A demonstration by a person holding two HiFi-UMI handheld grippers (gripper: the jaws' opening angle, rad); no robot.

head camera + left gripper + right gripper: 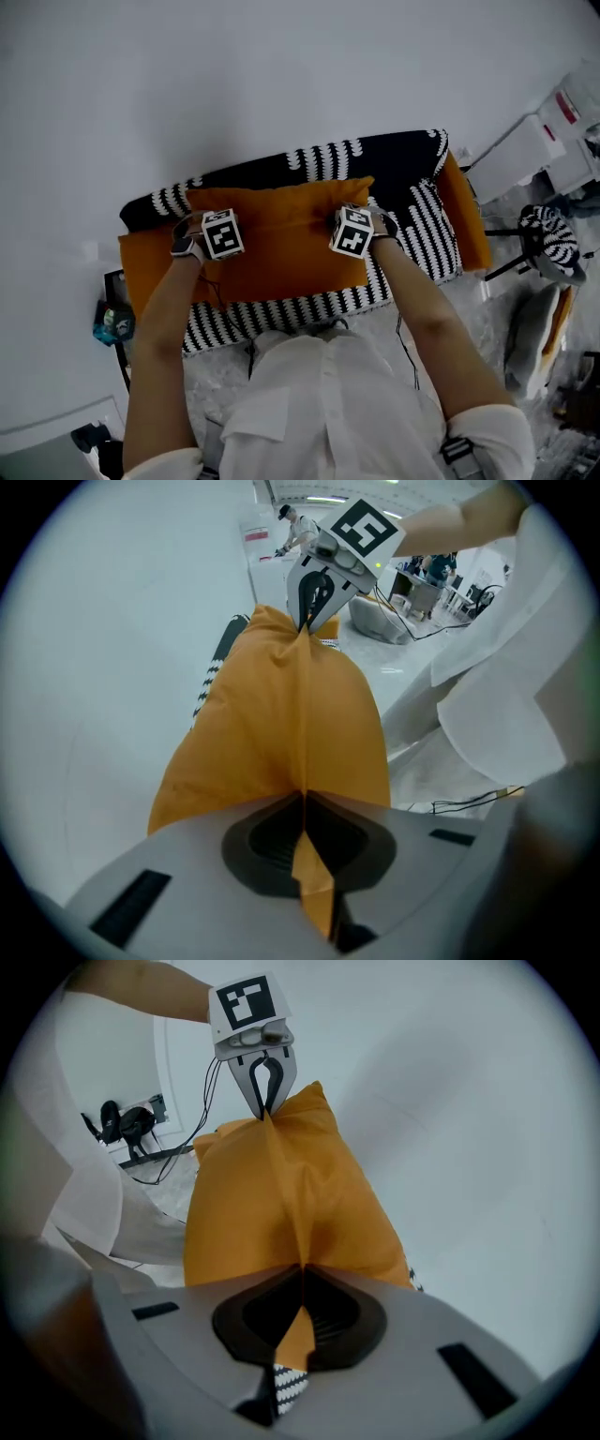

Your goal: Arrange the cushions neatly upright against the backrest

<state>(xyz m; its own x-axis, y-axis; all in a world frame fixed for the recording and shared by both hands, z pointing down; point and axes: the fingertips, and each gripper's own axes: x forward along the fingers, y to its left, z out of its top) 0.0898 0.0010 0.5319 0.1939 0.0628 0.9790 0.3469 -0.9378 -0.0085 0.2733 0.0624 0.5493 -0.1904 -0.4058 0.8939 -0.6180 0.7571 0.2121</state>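
Note:
An orange cushion (281,246) hangs lengthwise over the black-and-white patterned sofa (412,159), in front of its backrest. My left gripper (217,246) is shut on the cushion's left seam, and its own view shows orange fabric (281,705) pinched between the pads. My right gripper (349,242) is shut on the right seam, with orange cloth (281,1194) clamped in its jaws. Each gripper view shows the other gripper at the cushion's far end: the right gripper (307,622) and the left gripper (265,1108). Whether the cushion touches the sofa I cannot tell.
The sofa has orange armrests, one on the left (139,272) and one on the right (467,220), and stands against a white wall. A chair with a striped cushion (553,239) and white boxes (539,141) stand right. A grey cushion (530,337) lies on the floor. Cables trail by my legs.

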